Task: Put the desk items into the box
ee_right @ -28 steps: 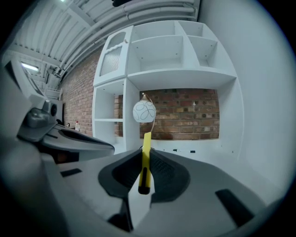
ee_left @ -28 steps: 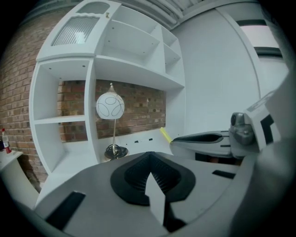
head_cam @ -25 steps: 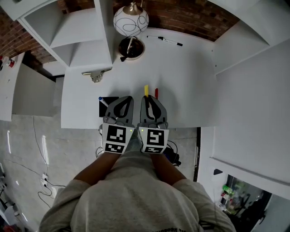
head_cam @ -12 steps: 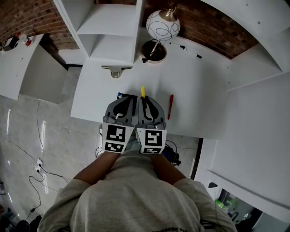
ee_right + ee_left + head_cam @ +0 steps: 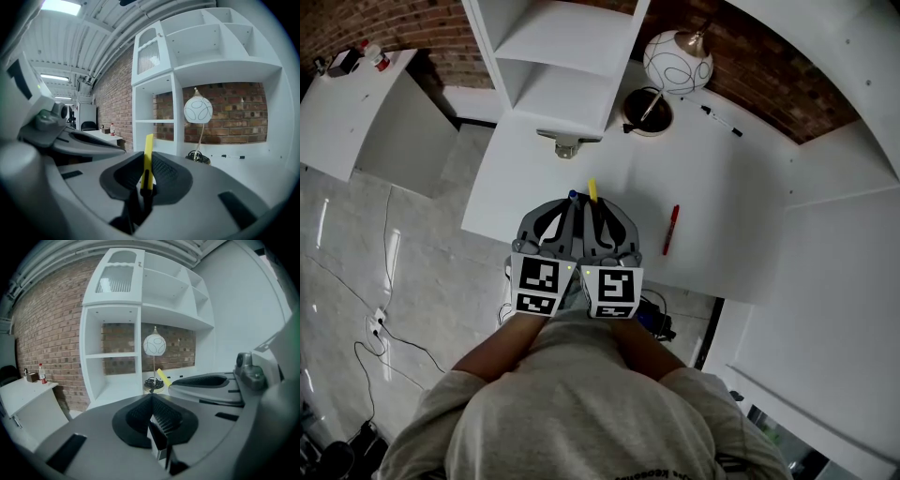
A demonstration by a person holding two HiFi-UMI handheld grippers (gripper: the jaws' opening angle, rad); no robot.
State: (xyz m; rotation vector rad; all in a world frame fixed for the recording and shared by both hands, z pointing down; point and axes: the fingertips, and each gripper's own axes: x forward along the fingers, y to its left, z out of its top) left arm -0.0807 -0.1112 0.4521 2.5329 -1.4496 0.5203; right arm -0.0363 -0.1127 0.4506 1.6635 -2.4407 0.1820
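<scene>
My right gripper (image 5: 596,202) (image 5: 146,164) is shut on a yellow utility knife (image 5: 592,189) (image 5: 148,157), whose tip sticks out past the jaws; it also shows in the left gripper view (image 5: 162,377). Pressed against it on the left, my left gripper (image 5: 565,204) (image 5: 152,398) is shut, with only a thin dark and pale sliver in its seam that I cannot identify. Both hover over the front edge of the white desk (image 5: 722,197). A small blue tip (image 5: 572,196) peeks out at the left jaws. A red marker (image 5: 671,230) lies on the desk to the right.
At the desk's back stand a round white lamp (image 5: 677,61) on a dark base (image 5: 647,111), and a black marker (image 5: 722,121). A metal item (image 5: 567,145) sits below the white shelf unit (image 5: 572,56). A low white side table (image 5: 366,103) stands far left.
The view has swung: desk, red marker and lamp slid to the right in the picture. A black square item with the blue tip passed under the left gripper. Both grippers stayed shut, side by side.
</scene>
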